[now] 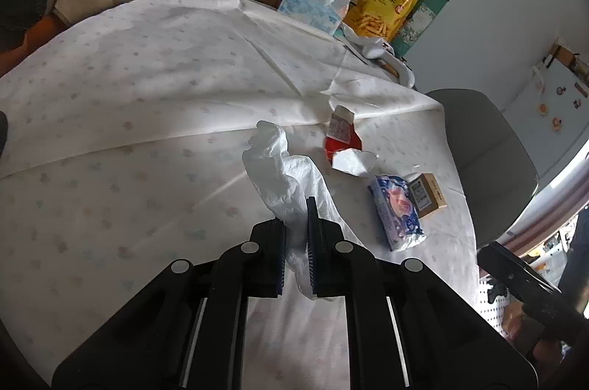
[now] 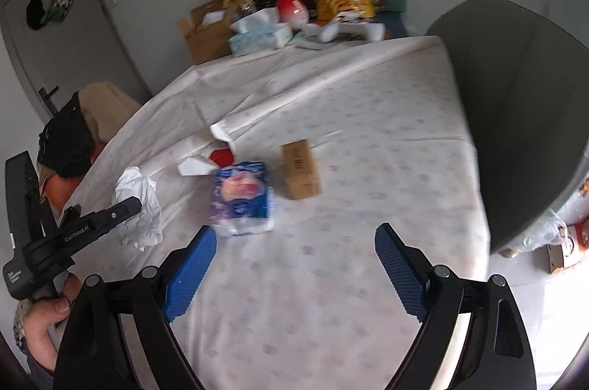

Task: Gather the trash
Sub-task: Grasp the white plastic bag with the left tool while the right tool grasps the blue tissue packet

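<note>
Left gripper (image 1: 296, 224) angled down over the tablecloth (image 1: 147, 95), jaws clamped on a crumpled white tissue (image 1: 283, 176) that trails onto the cloth; right gripper (image 2: 294, 265) held above the table, jaws wide and empty, blue snack wrapper (image 2: 243, 198) just ahead beside a small cardboard box (image 2: 300, 169).

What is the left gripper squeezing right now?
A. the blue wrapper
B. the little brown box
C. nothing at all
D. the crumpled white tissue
D: the left gripper is shut on the crumpled white tissue, while the little brown box and the blue wrapper lie on the table.
</note>
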`<action>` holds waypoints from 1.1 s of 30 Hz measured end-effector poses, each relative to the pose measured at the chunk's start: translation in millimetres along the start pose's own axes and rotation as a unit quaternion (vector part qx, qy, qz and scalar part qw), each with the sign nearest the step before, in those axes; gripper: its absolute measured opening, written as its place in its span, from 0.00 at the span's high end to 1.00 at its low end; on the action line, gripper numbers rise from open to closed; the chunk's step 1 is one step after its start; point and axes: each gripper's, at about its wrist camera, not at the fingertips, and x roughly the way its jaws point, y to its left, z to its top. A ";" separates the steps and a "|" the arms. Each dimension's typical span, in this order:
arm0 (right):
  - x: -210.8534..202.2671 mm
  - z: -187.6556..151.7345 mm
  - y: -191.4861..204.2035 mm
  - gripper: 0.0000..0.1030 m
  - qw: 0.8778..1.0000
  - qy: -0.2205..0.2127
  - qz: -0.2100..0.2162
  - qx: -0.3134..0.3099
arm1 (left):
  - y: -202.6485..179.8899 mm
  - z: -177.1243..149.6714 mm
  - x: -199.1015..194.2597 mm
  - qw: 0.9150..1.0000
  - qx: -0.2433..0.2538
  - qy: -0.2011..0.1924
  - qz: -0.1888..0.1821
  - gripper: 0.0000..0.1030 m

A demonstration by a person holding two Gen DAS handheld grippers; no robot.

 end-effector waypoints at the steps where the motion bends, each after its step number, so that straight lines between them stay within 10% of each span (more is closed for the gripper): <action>1: 4.4 1.3 5.3 0.15 1.000 0.003 0.000 -0.006 | 2.3 -0.2 -1.0 1.000 -0.001 -0.001 0.001 0.90; 18: 75.8 12.8 50.4 0.19 0.997 0.061 -0.001 -0.040 | 42.6 6.0 -10.1 0.999 -0.036 -0.014 0.017 0.90; 26: 80.7 14.0 50.3 0.66 0.996 0.069 -0.001 -0.054 | 34.7 5.3 -8.0 0.999 -0.030 -0.012 0.015 0.90; 33: 46.6 3.3 39.6 0.68 0.998 0.051 0.008 -0.046 | 15.7 2.7 -9.0 1.000 -0.016 -0.012 0.005 0.90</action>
